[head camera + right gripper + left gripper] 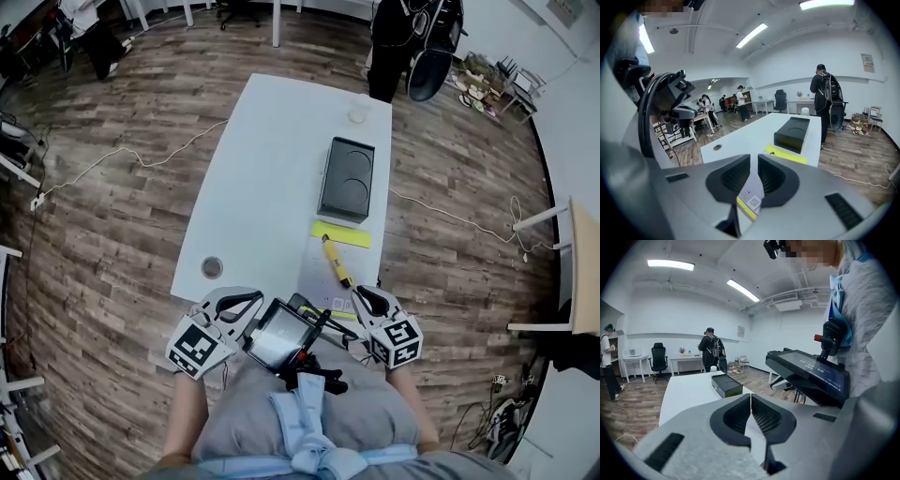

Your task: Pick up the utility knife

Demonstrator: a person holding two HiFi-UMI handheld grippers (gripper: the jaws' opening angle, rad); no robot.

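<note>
We hold both low at the long white table's [272, 178] near end: left gripper [240, 304] pressed together, right gripper [368, 300] a slit apart, both empty. Only the head view plainly shows the slim yellow utility knife [337, 262], lying on the table ahead of the right gripper.

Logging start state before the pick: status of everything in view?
utility knife: lying flat, untouched; blade unclear
left tool: shut, empty
right tool: slightly open, empty
black box: flat on table
tablet: screen on
</note>
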